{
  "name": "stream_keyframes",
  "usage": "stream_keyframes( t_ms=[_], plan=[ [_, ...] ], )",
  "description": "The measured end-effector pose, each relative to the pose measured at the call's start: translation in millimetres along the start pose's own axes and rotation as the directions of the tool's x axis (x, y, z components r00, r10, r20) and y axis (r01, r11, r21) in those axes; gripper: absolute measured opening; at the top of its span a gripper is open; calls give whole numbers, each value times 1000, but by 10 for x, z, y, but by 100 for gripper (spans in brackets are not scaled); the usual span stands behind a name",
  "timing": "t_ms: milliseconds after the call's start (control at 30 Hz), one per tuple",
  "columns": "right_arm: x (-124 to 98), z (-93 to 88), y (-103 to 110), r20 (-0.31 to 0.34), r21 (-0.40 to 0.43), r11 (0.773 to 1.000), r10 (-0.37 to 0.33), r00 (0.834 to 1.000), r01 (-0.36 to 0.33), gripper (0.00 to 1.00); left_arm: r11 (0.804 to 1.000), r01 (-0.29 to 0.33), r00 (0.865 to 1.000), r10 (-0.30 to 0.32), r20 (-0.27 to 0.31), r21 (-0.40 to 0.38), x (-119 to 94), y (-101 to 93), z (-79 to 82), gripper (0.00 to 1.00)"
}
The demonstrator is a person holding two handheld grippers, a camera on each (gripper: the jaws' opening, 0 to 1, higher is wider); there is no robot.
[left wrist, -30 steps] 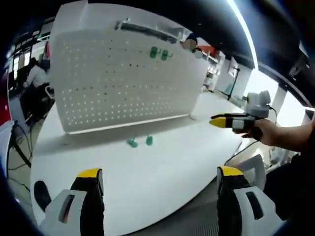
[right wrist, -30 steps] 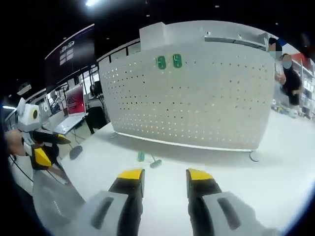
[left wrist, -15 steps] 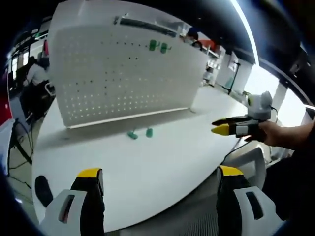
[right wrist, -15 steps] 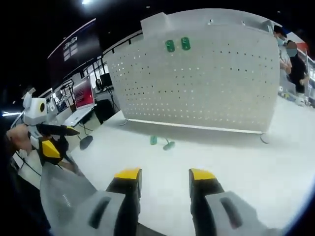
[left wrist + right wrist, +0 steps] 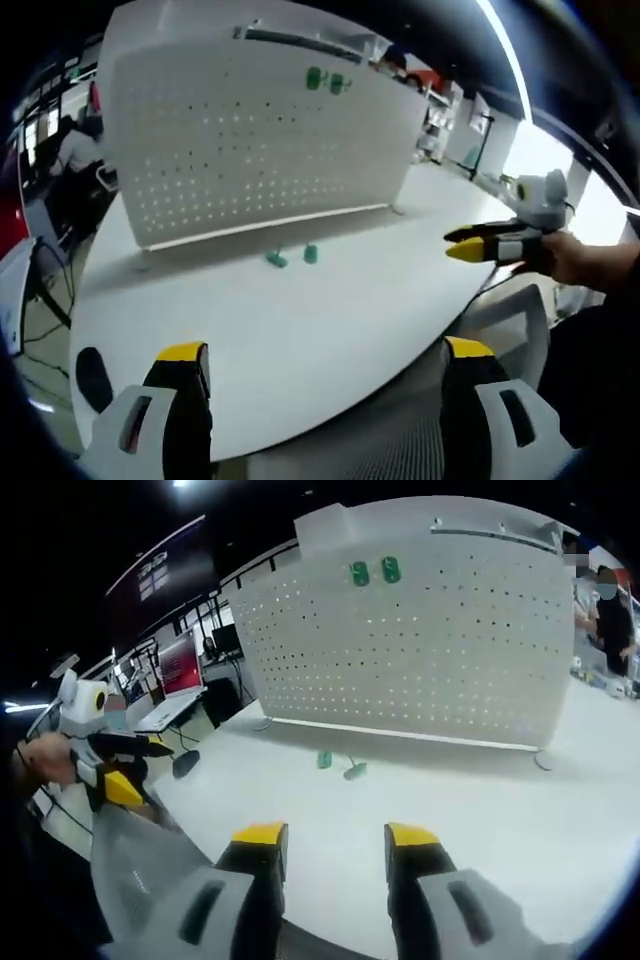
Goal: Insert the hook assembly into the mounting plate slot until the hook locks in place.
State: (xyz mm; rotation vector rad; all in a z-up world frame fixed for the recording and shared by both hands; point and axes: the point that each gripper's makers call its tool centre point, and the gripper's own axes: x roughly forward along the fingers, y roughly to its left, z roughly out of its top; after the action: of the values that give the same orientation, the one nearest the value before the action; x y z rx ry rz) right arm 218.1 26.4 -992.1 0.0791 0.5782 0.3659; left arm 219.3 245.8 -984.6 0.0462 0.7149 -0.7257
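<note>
A white perforated mounting plate [image 5: 250, 150] stands upright at the back of the white table [image 5: 300, 340]. Two green hooks [image 5: 325, 80] are seated high on the plate [image 5: 420, 640], seen again as the same green hooks [image 5: 375, 572] in the right gripper view. Two loose green hook pieces [image 5: 293, 257] lie on the table before the plate, also seen as hook pieces [image 5: 338, 766] in the right gripper view. My left gripper [image 5: 325, 350] is open wide, holds nothing, and is well short of them. My right gripper [image 5: 336, 834] is open with a narrower gap and holds nothing. Each gripper appears in the other's view, right gripper [image 5: 480, 245], left gripper [image 5: 118, 770].
The table's curved near edge [image 5: 380, 390] runs just ahead of my jaws. A dark round object [image 5: 185, 763] lies near the table's left end. A white chair back [image 5: 510, 325] stands under the right gripper. Screens [image 5: 180, 665] and people [image 5: 610, 620] are beyond the table.
Both views have shifted a little as the hands moved, with the plate and loose hooks sliding slightly in frame. Neither gripper has taken hold of anything, and the hooks lie where they were.
</note>
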Motion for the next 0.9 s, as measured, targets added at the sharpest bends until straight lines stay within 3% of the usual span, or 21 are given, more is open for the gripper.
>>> stream_keyframes(
  t_ms=[500,600,700,900],
  plan=[
    [62,-111,15,-40,10,1000,28,999,-27,36,1000,-11,999,10,-40,-12,57,49,-92,97],
    [148,-123,19,-54,15,999,46,997,-46,36,1000,-8,999,7,-37,-13,75,46,-61,97],
    [240,-151,9,-67,77,995,71,995,-66,36,1000,-8,999,7,-41,-14,98,67,-61,96],
    [450,-141,-43,-86,70,995,80,993,-74,34,999,-15,998,13,-55,-35,121,129,-94,95]
  ],
)
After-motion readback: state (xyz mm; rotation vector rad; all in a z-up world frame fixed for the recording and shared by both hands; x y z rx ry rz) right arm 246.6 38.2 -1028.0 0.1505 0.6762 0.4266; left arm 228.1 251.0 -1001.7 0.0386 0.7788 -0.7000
